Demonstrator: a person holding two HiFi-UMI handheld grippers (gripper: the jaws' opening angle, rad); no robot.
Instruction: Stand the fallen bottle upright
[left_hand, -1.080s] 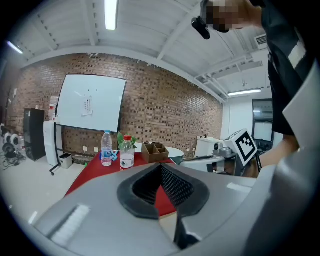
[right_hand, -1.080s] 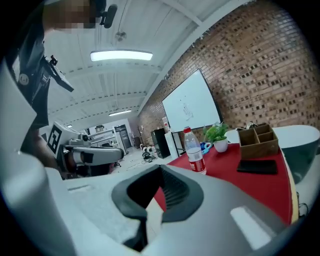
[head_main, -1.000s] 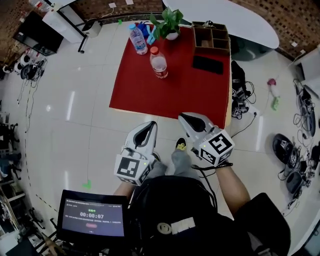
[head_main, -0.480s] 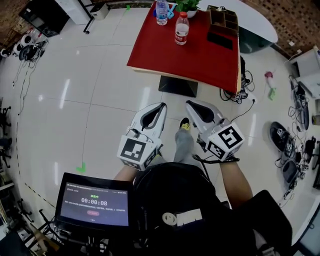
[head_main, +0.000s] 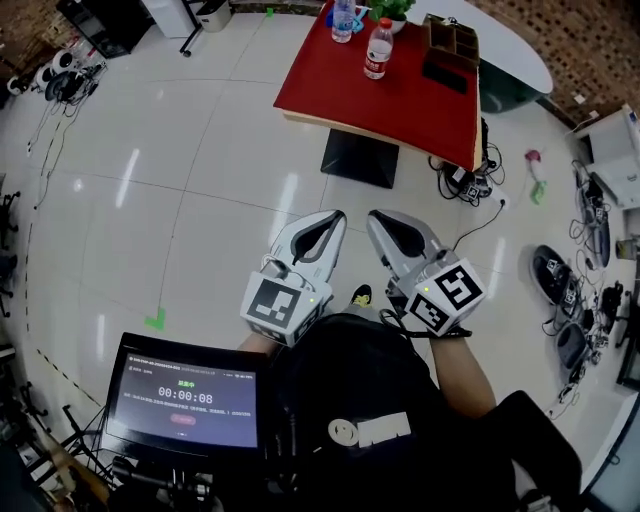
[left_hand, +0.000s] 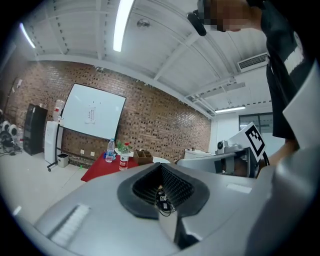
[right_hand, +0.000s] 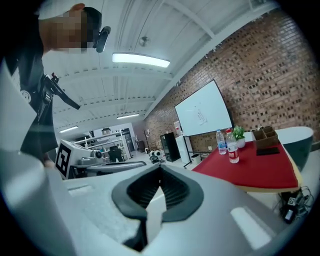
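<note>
Two clear bottles stand upright on the red table (head_main: 400, 100) far ahead: a red-capped bottle (head_main: 378, 48) and, behind it, a blue-capped bottle (head_main: 343, 20). Both also show small in the gripper views, the red-capped bottle (left_hand: 122, 156) (right_hand: 232, 148) beside the blue-capped one (left_hand: 110, 150) (right_hand: 221, 142). No bottle lies on its side. My left gripper (head_main: 335, 216) and right gripper (head_main: 378, 217) are held side by side close to my body, over the white floor and well short of the table. Both are shut with nothing between the jaws.
On the table's far end are a potted plant (head_main: 392, 8), a wooden organiser (head_main: 452, 40) and a flat black item (head_main: 446, 77). The table stands on a dark base (head_main: 358, 158). Cables and gear (head_main: 565, 300) litter the floor at right. A screen (head_main: 180, 400) sits at lower left.
The table and bottles have slid from just ahead of the grippers to the top of the head view. Both grippers have drawn back from the table together, still shut.
</note>
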